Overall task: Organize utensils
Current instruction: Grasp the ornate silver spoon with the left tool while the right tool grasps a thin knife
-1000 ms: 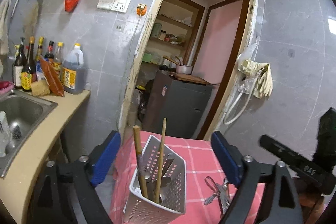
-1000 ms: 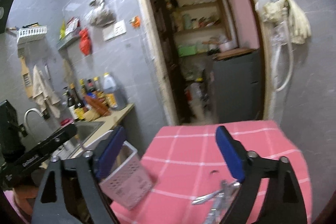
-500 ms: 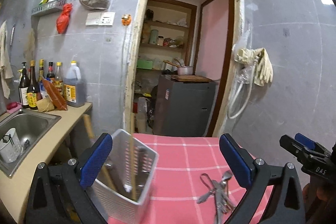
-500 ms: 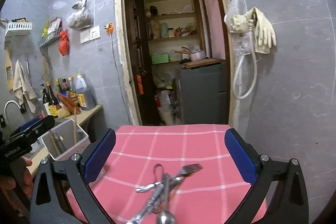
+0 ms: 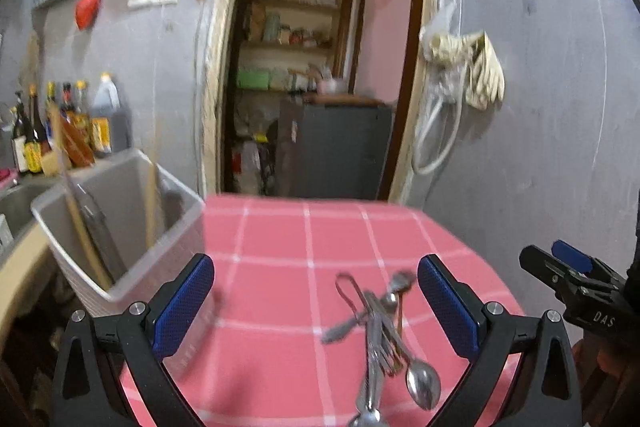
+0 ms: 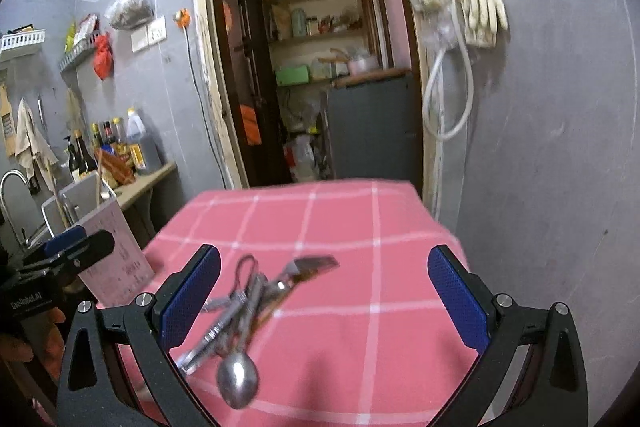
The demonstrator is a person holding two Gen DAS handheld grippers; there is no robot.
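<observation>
A pile of metal utensils (image 5: 380, 331) (spoons, a fork, a looped tool) lies on the pink checked tablecloth (image 5: 280, 267). It also shows in the right wrist view (image 6: 248, 311), with a spoon bowl (image 6: 237, 379) nearest. A white plastic utensil basket (image 5: 120, 227) stands at the table's left edge and holds wooden chopsticks (image 5: 80, 223) and dark tools. My left gripper (image 5: 316, 307) is open and empty, just right of the basket. My right gripper (image 6: 324, 303) is open and empty, with the pile between its fingers.
A counter with a sink (image 5: 16, 199) and sauce bottles (image 5: 68, 123) lies left of the table. A doorway (image 5: 320, 87) opens behind onto shelves and a dark cabinet. A hose and gloves (image 5: 468, 75) hang on the right wall. The basket shows at left in the right wrist view (image 6: 108, 239).
Both grippers have swung toward the utensil pile. The basket has slid to the left of the left wrist view. The pile is closer in both views.
</observation>
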